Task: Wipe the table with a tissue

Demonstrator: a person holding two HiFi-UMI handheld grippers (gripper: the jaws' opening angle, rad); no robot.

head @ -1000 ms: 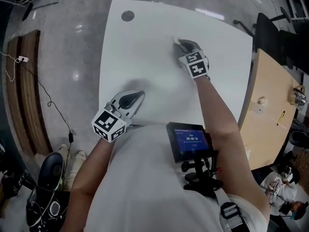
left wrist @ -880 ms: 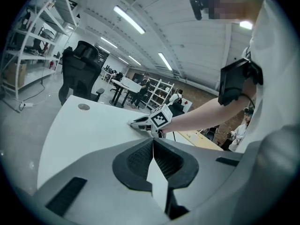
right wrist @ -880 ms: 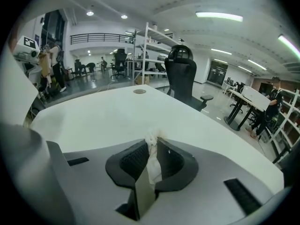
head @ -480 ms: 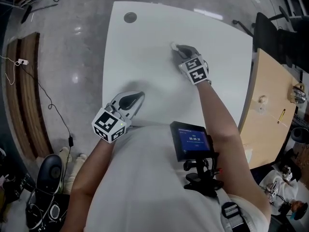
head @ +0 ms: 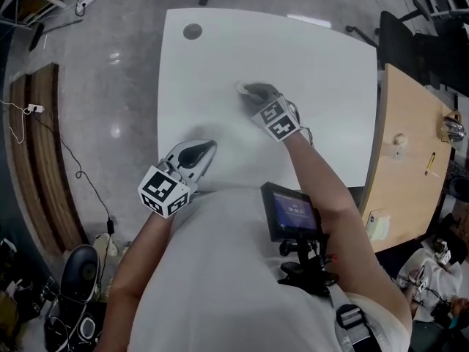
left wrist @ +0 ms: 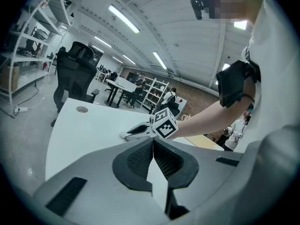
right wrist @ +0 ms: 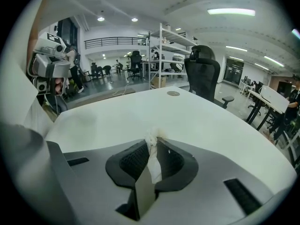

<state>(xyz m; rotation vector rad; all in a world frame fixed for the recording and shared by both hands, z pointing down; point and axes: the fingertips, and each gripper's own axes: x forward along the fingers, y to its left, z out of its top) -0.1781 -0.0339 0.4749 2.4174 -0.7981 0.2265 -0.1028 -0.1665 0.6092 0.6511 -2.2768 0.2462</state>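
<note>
Right claw [head: 248, 89] pinches a white tissue [right wrist: 152, 146] at mid-bench [head: 308, 57] — left claw [head: 207, 146], pressed together and empty, sits at the near edge.

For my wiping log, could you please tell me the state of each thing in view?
Right tongs: shut on the tissue.
Tissue: pinched between the jaws, down at the table's surface.
Left tongs: shut, empty.
Table: white, no spill visible.
Chest screen: lit.
</note>
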